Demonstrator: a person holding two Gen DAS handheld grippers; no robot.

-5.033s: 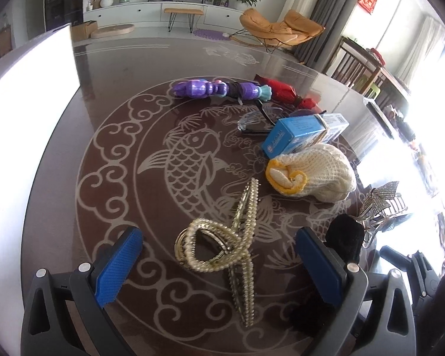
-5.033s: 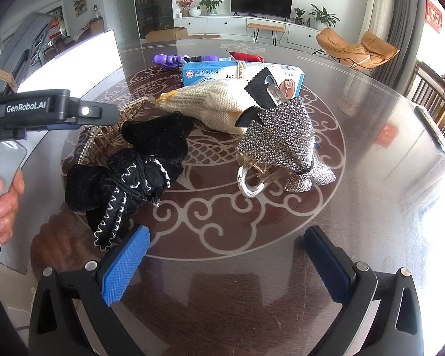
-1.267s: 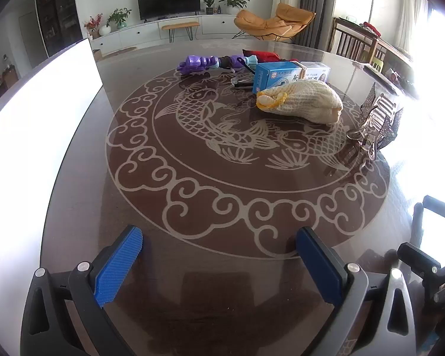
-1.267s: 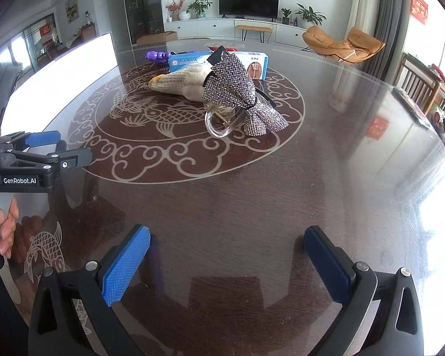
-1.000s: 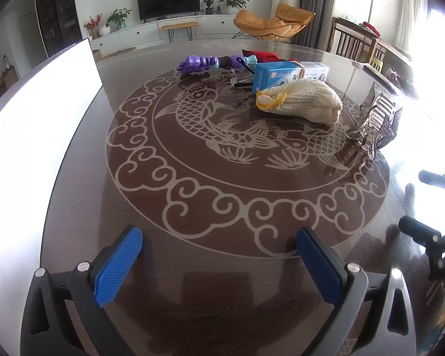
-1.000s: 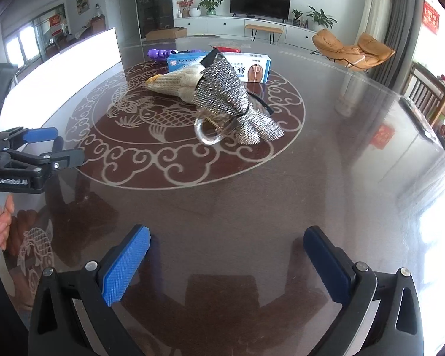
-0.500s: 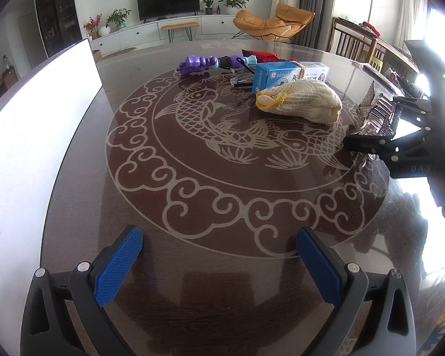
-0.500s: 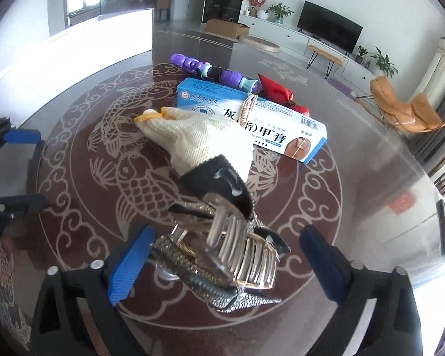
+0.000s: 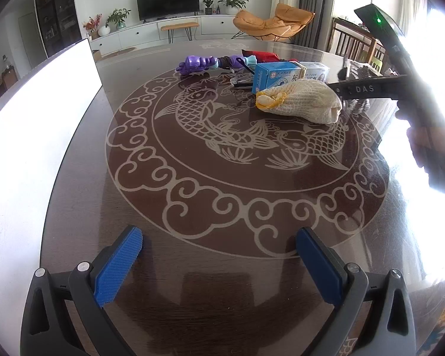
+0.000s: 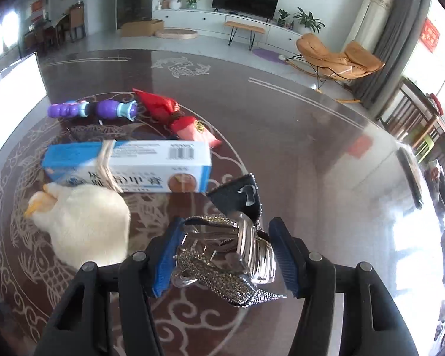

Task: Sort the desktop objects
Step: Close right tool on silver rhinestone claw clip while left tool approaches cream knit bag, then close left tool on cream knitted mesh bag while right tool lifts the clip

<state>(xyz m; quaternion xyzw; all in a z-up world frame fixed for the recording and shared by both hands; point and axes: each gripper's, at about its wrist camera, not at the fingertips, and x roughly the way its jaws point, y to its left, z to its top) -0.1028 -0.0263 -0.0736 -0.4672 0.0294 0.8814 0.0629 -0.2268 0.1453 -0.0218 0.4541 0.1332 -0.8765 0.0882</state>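
My right gripper (image 10: 225,255) has its blue pads closed in around a rhinestone bow hair claw (image 10: 225,255) on the table; the left pad touches it, and a thin gap shows at the right pad. Just left of it lies a cream knitted glove (image 10: 83,222), behind it a blue and white ointment box (image 10: 127,170). My left gripper (image 9: 219,267) is open and empty, low over the near part of the round dark table (image 9: 192,296). In the left wrist view the glove (image 9: 299,102) and box (image 9: 279,75) lie far right, with the right gripper's body over them.
A purple toy (image 10: 92,108) and a red packet (image 10: 175,115) lie behind the box. Glasses (image 9: 241,80) sit by the box. A white board (image 9: 29,148) runs along the table's left edge. A dark flat object (image 10: 409,172) lies at the far right edge.
My right gripper moved forward onto the hair claw and its jaws closed in around it. My left gripper stayed still and open. The pearl and black clips seen five seconds ago are out of view.
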